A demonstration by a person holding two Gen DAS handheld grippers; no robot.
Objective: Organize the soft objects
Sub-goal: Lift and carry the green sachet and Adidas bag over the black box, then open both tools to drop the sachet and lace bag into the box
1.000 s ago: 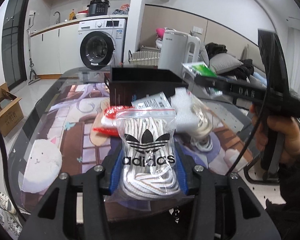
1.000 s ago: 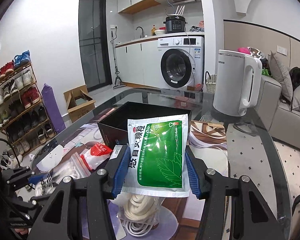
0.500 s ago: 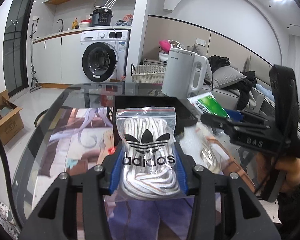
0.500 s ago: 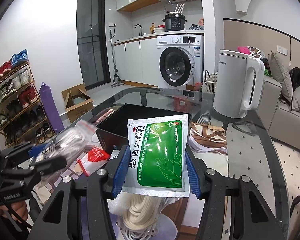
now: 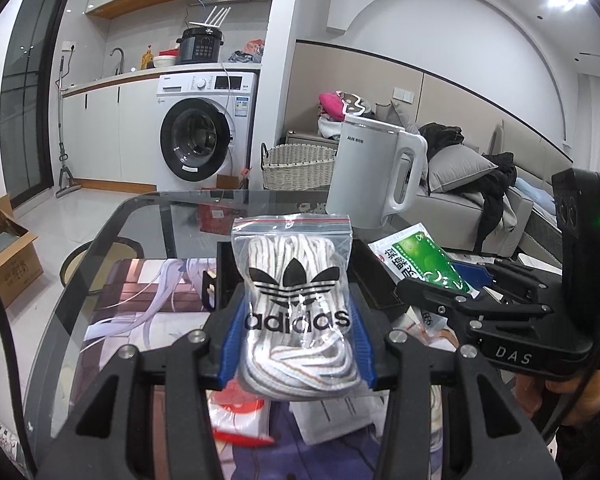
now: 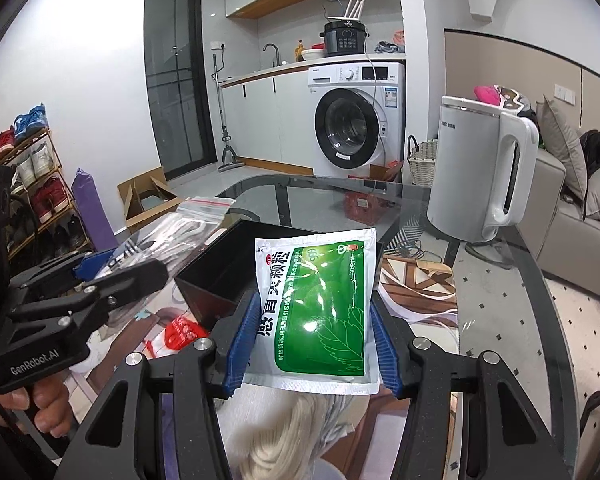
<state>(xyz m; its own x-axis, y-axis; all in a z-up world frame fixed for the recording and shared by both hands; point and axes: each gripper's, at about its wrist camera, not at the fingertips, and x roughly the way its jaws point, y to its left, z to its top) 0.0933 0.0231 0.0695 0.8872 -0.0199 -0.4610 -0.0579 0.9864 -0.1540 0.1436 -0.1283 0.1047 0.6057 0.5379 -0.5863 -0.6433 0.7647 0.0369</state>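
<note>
My left gripper [image 5: 296, 344] is shut on a clear zip bag of white laces with an adidas logo [image 5: 294, 304], held upright in the air in front of the black open box [image 5: 372, 276]. My right gripper [image 6: 314, 344] is shut on a green and white medicine sachet [image 6: 318, 312], held above the near right edge of the black box [image 6: 220, 272]. In the left wrist view the right gripper [image 5: 452, 300] and sachet [image 5: 420, 264] are at the right. In the right wrist view the left gripper [image 6: 112, 276] and lace bag [image 6: 172, 232] are at the left.
A white kettle [image 5: 374, 172] stands at the far edge of the glass table [image 5: 112, 240]. A red and white packet [image 5: 240, 412] and other bags lie below on the printed mat [image 5: 140, 312]. A coil of white cord [image 6: 284, 436] lies under the right gripper.
My left gripper has lifted the lace bag off the table and carried it forward toward the black box, beside the right gripper. The right gripper and sachet have barely moved.
</note>
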